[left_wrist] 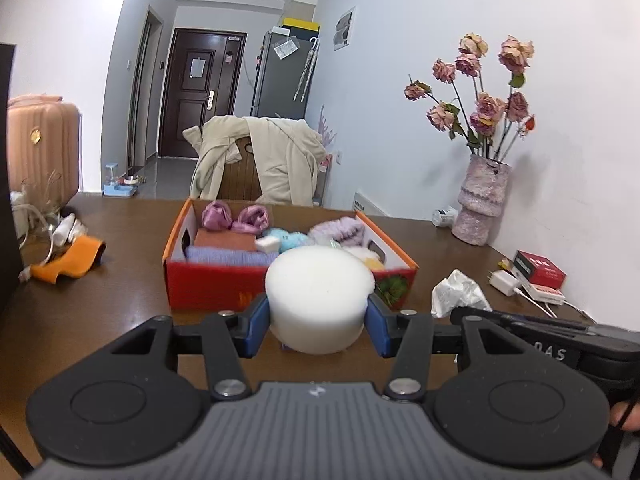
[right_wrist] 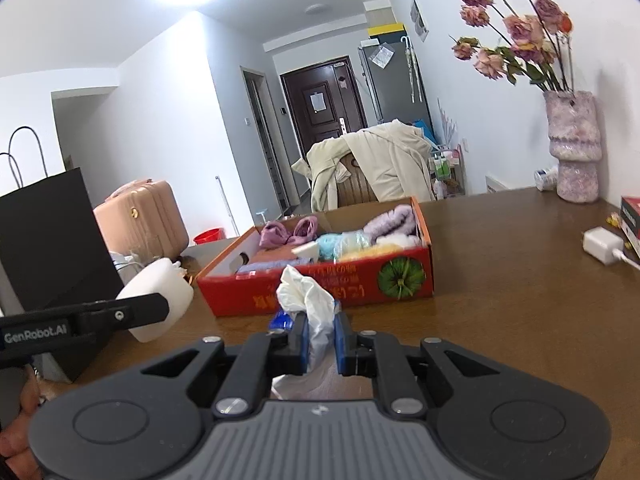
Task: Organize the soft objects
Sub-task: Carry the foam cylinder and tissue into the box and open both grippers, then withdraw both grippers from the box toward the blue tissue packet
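The left hand-held gripper pinches a white foam puck just in front of the red box, above the counter. The right hand-held gripper is pressed together on a crumpled white bag, also near the box's front wall. Each load should probably rise over that wall before release, and be set into the gaps among the yarn and cloth. Open counter lies to the right; the vase stands well apart at the far right.
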Action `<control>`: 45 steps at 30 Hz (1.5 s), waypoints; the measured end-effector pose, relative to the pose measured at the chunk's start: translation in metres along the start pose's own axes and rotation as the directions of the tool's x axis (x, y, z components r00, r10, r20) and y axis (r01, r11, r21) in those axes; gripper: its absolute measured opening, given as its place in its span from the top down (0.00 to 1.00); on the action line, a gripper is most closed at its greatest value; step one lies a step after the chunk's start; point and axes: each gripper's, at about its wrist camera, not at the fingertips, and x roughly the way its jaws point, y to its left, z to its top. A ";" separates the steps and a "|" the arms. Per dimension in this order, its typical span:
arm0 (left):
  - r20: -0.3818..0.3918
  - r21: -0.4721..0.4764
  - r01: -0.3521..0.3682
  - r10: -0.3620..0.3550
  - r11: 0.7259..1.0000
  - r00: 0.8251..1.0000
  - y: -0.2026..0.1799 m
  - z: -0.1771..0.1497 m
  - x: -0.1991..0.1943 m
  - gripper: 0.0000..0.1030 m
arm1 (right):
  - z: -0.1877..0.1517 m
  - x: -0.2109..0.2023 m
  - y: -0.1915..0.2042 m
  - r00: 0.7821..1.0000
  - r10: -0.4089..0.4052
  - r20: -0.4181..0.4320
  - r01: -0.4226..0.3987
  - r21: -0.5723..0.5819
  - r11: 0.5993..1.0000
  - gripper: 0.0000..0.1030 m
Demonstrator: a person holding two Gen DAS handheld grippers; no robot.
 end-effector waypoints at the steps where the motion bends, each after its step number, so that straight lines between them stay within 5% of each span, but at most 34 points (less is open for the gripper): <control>1: 0.002 0.003 0.004 -0.004 1.000 1.000 0.004 0.006 0.009 0.51 | 0.012 0.012 0.001 1.000 0.002 0.011 -0.002 -0.019 1.000 0.88; 5: -0.053 -0.058 0.046 -0.049 0.997 0.997 0.030 0.029 0.058 0.51 | 0.034 0.039 0.003 0.999 0.022 0.027 -0.021 -0.050 0.999 0.88; 13: -0.126 -0.084 0.000 -0.011 0.996 0.992 0.068 0.063 0.159 0.50 | 0.093 0.156 -0.008 0.994 0.103 -0.026 -0.103 0.019 0.995 0.88; 23: -0.225 -0.067 0.053 -0.067 0.996 0.972 0.075 0.042 0.217 0.48 | 0.086 0.262 -0.017 0.980 0.105 -0.170 -0.095 0.068 0.993 0.84; 25: -0.228 -0.043 0.057 -0.065 0.997 0.972 0.072 0.033 0.221 0.43 | 0.083 0.267 -0.019 0.979 0.093 -0.179 -0.083 0.065 0.994 0.82; 28: -0.201 -0.012 0.065 -0.067 0.998 0.977 0.068 0.028 0.219 0.37 | 0.076 0.276 -0.027 0.973 0.069 -0.219 -0.053 0.079 0.995 0.58; 37: -0.162 -0.051 0.053 -0.061 0.997 0.985 0.075 0.044 0.205 0.30 | 0.085 0.260 -0.029 0.981 0.070 -0.182 -0.056 0.077 0.995 0.57; 45: -0.094 -0.031 0.011 -0.014 0.999 0.996 0.073 0.062 0.138 0.26 | 0.102 0.193 -0.023 0.996 0.025 -0.087 -0.023 0.024 0.999 0.55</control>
